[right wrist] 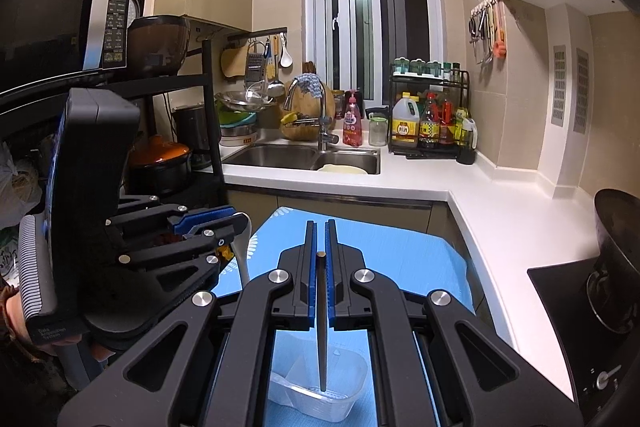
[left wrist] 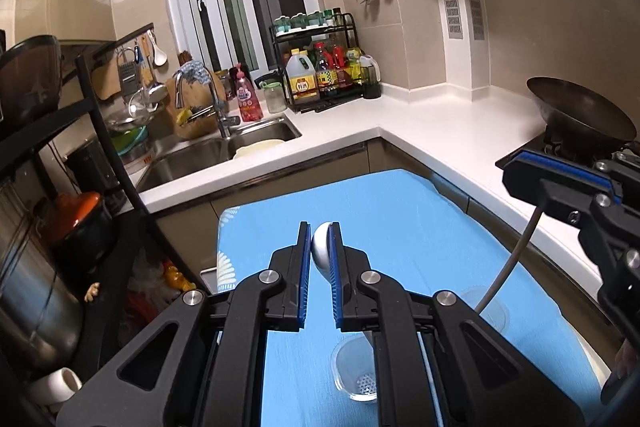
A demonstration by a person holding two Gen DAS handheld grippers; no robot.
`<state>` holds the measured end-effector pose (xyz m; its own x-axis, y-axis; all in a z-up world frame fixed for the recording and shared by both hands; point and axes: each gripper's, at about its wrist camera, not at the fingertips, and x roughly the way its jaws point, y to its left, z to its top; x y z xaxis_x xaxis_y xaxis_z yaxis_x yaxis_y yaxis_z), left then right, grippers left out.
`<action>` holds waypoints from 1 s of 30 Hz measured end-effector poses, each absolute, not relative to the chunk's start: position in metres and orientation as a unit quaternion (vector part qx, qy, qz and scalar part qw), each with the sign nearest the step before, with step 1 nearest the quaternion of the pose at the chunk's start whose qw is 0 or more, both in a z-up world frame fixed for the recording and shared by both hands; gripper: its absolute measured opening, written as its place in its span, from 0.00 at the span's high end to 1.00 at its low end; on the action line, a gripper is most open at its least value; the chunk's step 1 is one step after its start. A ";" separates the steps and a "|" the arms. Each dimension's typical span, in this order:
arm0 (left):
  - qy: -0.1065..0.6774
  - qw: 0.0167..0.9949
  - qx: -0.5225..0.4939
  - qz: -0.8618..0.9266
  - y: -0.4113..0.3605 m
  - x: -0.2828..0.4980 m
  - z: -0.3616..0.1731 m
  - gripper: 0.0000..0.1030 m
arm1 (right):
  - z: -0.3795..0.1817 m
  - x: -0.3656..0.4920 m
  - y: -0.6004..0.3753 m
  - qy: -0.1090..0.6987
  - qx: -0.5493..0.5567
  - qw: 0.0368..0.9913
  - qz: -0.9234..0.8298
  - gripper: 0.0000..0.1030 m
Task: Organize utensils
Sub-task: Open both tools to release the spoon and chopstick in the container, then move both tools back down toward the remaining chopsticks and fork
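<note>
My left gripper (left wrist: 320, 263) pinches the bowl of a white ceramic spoon (left wrist: 321, 247), bowl up, above the blue cloth-covered table (left wrist: 400, 211). Its handle runs down toward a clear plastic utensil holder (left wrist: 356, 367) below. My right gripper (right wrist: 320, 259) clamps a slim dark metal utensil handle (right wrist: 321, 315), hanging upright, with its lower end inside the clear holder (right wrist: 320, 399).

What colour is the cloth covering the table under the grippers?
Light blue, with a white leaf-like print at its far-left corner; the table cloth shows best in the left wrist view.
</note>
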<state>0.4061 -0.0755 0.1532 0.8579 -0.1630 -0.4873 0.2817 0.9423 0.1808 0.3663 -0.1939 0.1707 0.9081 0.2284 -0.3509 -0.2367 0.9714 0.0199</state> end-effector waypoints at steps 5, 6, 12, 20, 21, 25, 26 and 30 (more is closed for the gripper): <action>0.253 0.954 0.111 -0.114 -0.067 0.403 0.147 0.87 | 0.161 0.361 -0.193 0.189 -0.011 0.975 0.119 0.94; 0.253 0.955 0.106 -0.112 -0.064 0.402 0.148 0.72 | 0.160 0.361 -0.193 0.195 -0.008 0.973 0.121 0.88; 0.239 0.964 0.070 -0.089 -0.045 0.384 0.159 0.17 | 0.162 0.341 -0.201 0.185 0.007 0.977 0.105 0.44; 0.240 0.966 0.050 -0.080 -0.022 0.343 0.172 0.15 | 0.185 0.290 -0.210 0.147 0.019 0.984 0.099 0.30; 0.238 0.967 0.045 -0.077 -0.018 0.334 0.175 0.14 | 0.188 0.282 -0.210 0.142 0.021 0.985 0.100 0.30; 0.228 0.971 0.036 -0.067 -0.008 0.298 0.178 0.10 | 0.192 0.243 -0.211 0.135 0.028 0.985 0.100 0.25; 0.227 0.971 0.036 -0.066 -0.007 0.289 0.178 0.09 | 0.189 0.232 -0.210 0.137 0.030 0.985 0.100 0.25; 0.226 0.971 0.048 -0.057 -0.002 0.244 0.167 0.09 | 0.167 0.189 -0.208 0.158 0.036 0.982 0.096 0.23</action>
